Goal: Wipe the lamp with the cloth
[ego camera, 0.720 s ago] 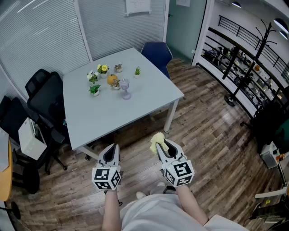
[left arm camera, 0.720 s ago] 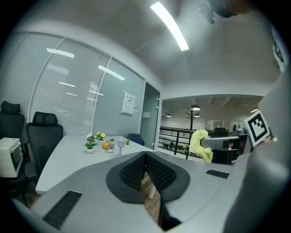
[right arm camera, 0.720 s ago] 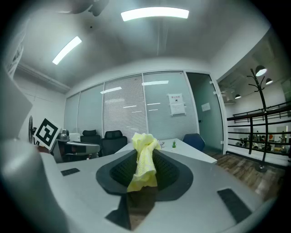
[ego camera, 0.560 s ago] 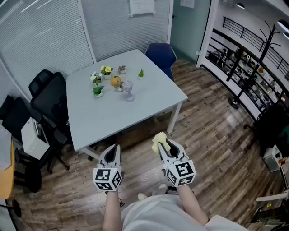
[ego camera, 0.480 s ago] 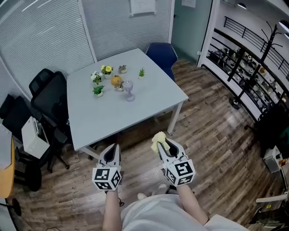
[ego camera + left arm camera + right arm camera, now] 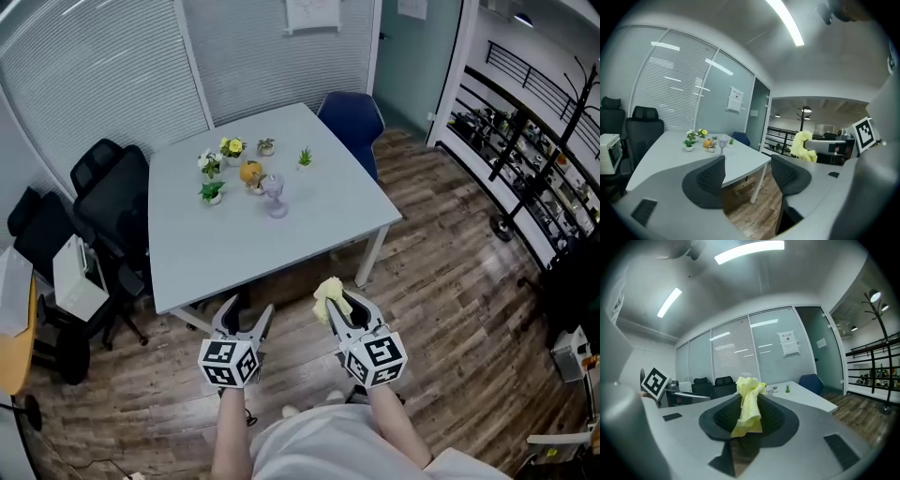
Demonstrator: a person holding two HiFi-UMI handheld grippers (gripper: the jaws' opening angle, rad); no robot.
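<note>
Right gripper (image 6: 337, 307): my jaws clamped on the yellow cloth (image 6: 325, 293). Left gripper (image 6: 242, 315): jaws apart, empty. Lamp (image 6: 275, 196): upright on the grey table (image 6: 309, 234), well ahead, untouched. Step in hand, I judge: approach. Next: bring the cloth to the lamp.

A table (image 6: 309, 220) stands ahead of the left gripper (image 6: 247, 310) and right gripper (image 6: 340, 303), which grips the cloth (image 6: 325, 294). On the table, the lamp (image 6: 274, 196) stands beside potted plants (image 6: 213, 191). Office chairs (image 6: 112, 202) sit further left, another chair (image 6: 353, 117) behind.
</note>
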